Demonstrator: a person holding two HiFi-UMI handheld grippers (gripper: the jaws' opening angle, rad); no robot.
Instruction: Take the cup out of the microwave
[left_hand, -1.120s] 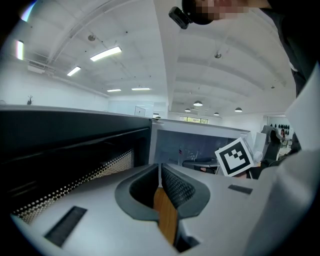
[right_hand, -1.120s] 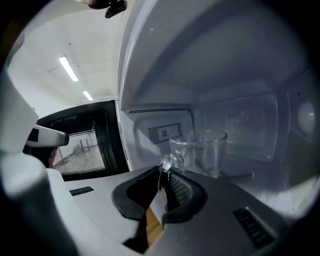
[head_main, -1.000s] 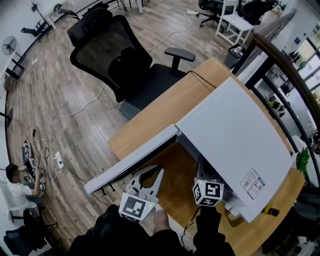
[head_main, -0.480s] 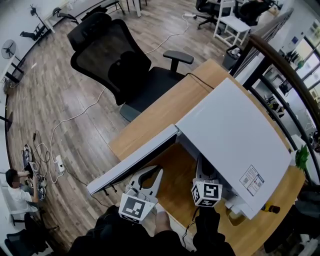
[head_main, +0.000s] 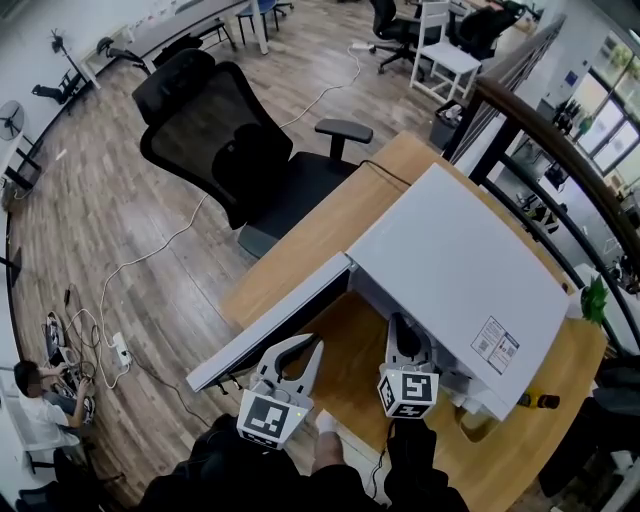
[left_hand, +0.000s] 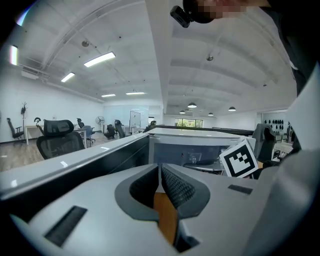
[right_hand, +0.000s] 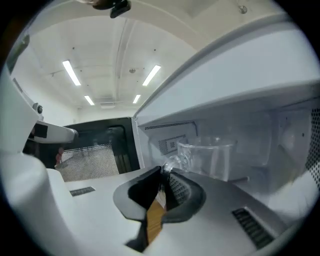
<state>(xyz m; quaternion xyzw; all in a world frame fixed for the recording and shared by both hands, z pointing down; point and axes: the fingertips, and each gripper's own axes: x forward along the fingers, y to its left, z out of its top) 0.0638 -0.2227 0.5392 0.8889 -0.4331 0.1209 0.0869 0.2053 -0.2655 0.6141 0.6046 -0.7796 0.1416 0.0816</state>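
The white microwave (head_main: 460, 270) stands on a wooden table (head_main: 330, 215) with its door (head_main: 270, 325) swung open to the left. In the right gripper view a clear glass cup (right_hand: 207, 157) sits inside the cavity, its handle toward me. My right gripper (right_hand: 165, 172) is shut on that handle. In the head view the right gripper (head_main: 402, 335) reaches into the microwave's mouth and the cup is hidden. My left gripper (head_main: 315, 347) hovers in front of the open door, shut, with nothing between its pads (left_hand: 172, 185).
A black office chair (head_main: 230, 130) stands beyond the table's far edge. Cables (head_main: 120, 260) trail over the wood floor, and a person (head_main: 35, 385) sits at the lower left. A railing (head_main: 560, 130) runs behind the microwave.
Both grippers have lifted a little. More of the right gripper's fingers shows in front of the microwave's opening.
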